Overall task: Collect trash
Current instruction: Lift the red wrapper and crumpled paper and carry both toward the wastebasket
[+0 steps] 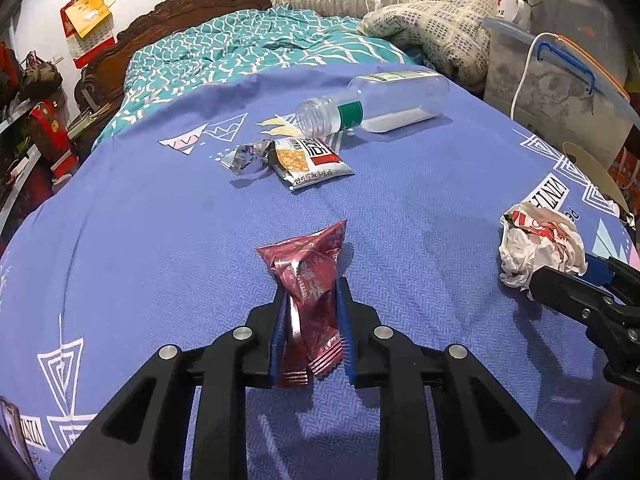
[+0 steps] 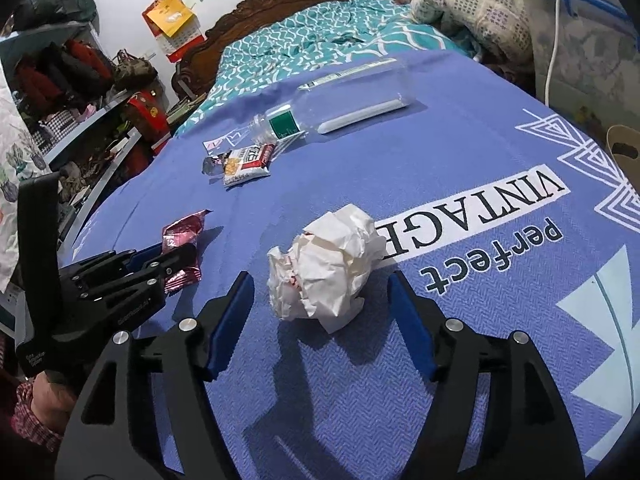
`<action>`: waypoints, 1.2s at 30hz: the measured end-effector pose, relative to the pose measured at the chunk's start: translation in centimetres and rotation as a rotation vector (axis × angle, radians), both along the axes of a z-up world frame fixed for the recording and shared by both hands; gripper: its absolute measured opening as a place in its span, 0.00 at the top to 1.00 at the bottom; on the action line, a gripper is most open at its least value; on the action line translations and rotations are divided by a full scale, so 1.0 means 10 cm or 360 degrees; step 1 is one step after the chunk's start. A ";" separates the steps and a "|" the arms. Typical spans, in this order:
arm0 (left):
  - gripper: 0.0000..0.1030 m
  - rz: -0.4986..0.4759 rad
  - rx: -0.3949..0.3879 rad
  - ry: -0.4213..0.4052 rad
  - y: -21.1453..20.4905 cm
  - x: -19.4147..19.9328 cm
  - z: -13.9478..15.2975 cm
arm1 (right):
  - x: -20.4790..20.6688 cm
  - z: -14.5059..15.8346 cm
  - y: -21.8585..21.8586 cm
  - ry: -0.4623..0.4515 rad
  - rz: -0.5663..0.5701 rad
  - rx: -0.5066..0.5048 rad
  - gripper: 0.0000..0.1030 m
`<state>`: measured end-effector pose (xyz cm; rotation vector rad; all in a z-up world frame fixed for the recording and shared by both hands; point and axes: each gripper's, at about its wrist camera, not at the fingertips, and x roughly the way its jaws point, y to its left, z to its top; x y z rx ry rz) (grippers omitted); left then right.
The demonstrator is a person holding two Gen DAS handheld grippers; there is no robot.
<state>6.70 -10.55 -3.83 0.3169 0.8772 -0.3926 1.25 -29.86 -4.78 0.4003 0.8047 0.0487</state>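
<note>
I am holding the red wrapper point(image 1: 310, 304) with my left hand-held gripper point(image 1: 310, 300), its blue pads point(image 1: 345, 332) pressing in on both sides of the crinkled foil just above the blue bedspread point(image 1: 160, 240). From the right wrist view the same left hand-held gripper point(image 2: 176, 258) is sitting low over the bed with the red wrapper point(image 2: 182, 240) poking out past its tips; whether the wrapper is lifting clear of the cloth or touching it, I cannot tell from either angle.

My right hand-held gripper point(image 2: 320, 292) is standing spread wide, its fingers point(image 2: 230, 320) flanking the crumpled white paper ball point(image 2: 328, 268) without touching it. The ball is resting on the bedspread just beside the printed word VINTAGE point(image 2: 472, 216). In the left wrist view the right hand-held gripper point(image 1: 568, 280) is coming in from the right edge at the paper ball point(image 1: 540, 248).

Further up the bed, a snack packet point(image 1: 312, 164) with a torn silver end is lying flat, and just beyond it a clear plastic bottle point(image 1: 376, 106) with a green label is lying on its side, its capless mouth near the packet.
</note>
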 end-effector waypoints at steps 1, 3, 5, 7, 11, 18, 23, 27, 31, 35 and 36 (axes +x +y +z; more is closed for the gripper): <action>0.80 0.0000 -0.0002 0.0002 0.00 0.00 0.00 | 0.01 -0.01 -0.01 0.0007 -0.0005 0.0008 0.31; 0.80 0.0000 -0.0006 0.0007 0.00 0.01 0.00 | 0.03 -0.02 -0.02 0.0023 -0.0017 0.0020 0.31; 0.80 0.0002 -0.0008 0.0010 0.00 0.01 -0.01 | 0.04 -0.03 -0.04 0.0028 -0.0017 0.0027 0.31; 0.79 0.0001 -0.0005 0.0009 0.00 0.01 -0.01 | 0.04 -0.03 -0.03 0.0024 -0.0003 0.0026 0.37; 0.80 -0.0001 0.0009 0.0002 0.00 0.01 -0.02 | 0.04 -0.02 0.04 0.0020 0.0044 -0.0013 0.60; 0.79 0.0000 0.0033 -0.0012 -0.02 -0.01 -0.02 | -0.04 0.06 0.12 -0.0039 0.0079 -0.0095 0.61; 0.79 0.0003 0.0046 -0.0020 -0.04 -0.03 -0.02 | -0.06 0.05 0.10 -0.0049 0.0077 -0.0075 0.61; 0.79 0.0002 0.0056 -0.0026 -0.05 -0.03 -0.02 | -0.07 0.05 0.09 -0.0055 0.0080 -0.0072 0.61; 0.80 0.0002 0.0064 -0.0031 -0.05 -0.03 -0.02 | -0.07 0.05 0.10 -0.0055 0.0079 -0.0073 0.61; 0.80 0.0002 0.0062 -0.0030 -0.05 -0.03 -0.02 | -0.07 0.05 0.08 -0.0051 0.0072 -0.0060 0.61; 0.80 0.0002 0.0064 -0.0032 -0.06 -0.04 -0.02 | -0.08 0.05 0.08 -0.0052 0.0066 -0.0057 0.61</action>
